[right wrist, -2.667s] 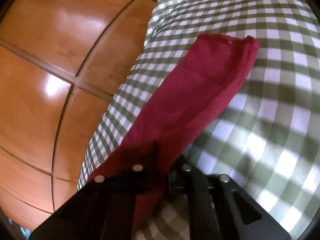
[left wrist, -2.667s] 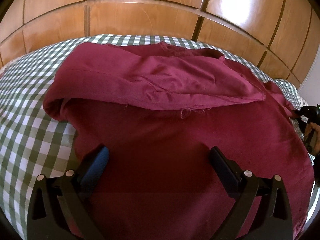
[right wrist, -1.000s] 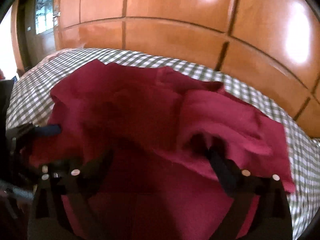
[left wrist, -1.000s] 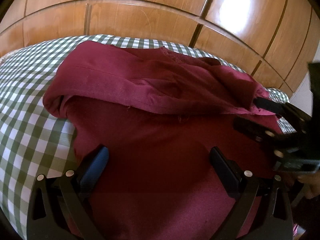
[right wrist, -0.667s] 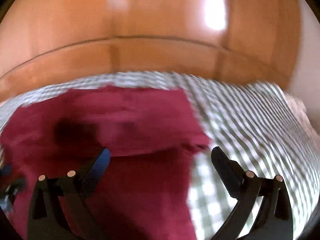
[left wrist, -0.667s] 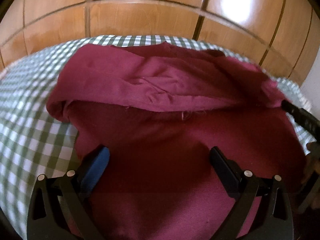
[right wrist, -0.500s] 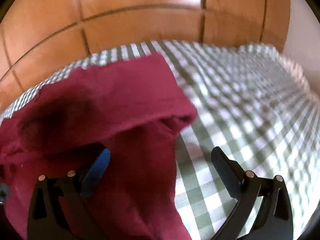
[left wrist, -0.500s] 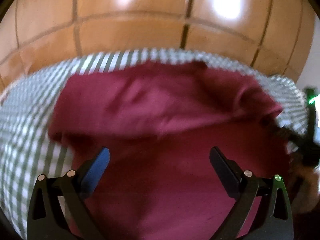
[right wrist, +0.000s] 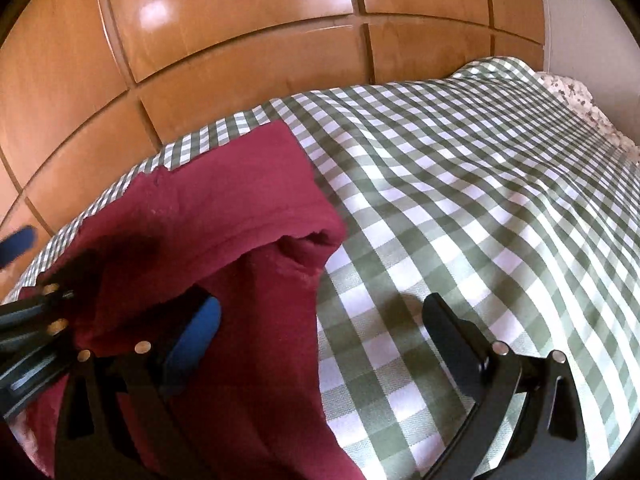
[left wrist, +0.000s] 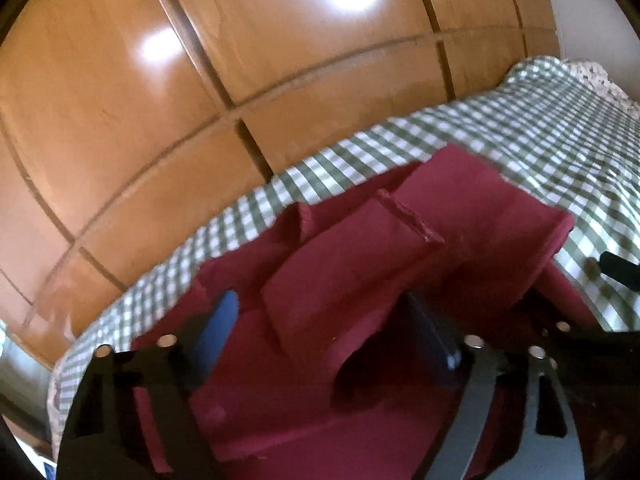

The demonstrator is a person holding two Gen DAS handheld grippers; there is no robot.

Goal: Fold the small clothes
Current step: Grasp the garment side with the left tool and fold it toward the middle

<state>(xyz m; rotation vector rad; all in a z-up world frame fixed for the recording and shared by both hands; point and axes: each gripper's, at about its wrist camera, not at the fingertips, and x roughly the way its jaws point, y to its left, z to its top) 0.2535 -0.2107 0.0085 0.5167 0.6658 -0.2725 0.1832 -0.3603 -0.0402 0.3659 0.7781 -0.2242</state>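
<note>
A maroon garment (left wrist: pixel 360 248) lies on the green-and-white checked bedspread (left wrist: pixel 520 152), with a sleeve folded across its body. My left gripper (left wrist: pixel 320 308) hovers over that folded flap. Its jaws are closing with the flap between them, and the pads stand apart from the cloth. In the right wrist view, my right gripper (right wrist: pixel 322 304) is open over the garment's (right wrist: pixel 240 208) right edge, one finger above cloth and the other above bedspread (right wrist: pixel 480 200). The two grippers are close together: one of the right gripper's fingers (left wrist: pixel 618 270) shows at the left view's right edge.
A glossy wooden panelled wardrobe (left wrist: pixel 200 80) rises just behind the bed's far edge. A floral fabric (right wrist: pixel 572 92) lies at the bed's far right corner by a pale wall. To the garment's right, the checked bedspread is bare.
The right gripper, earlier shut on the sleeve, now stands open at the garment's right edge. The left view has swung and tilted across the garment, and its jaws stand narrower.
</note>
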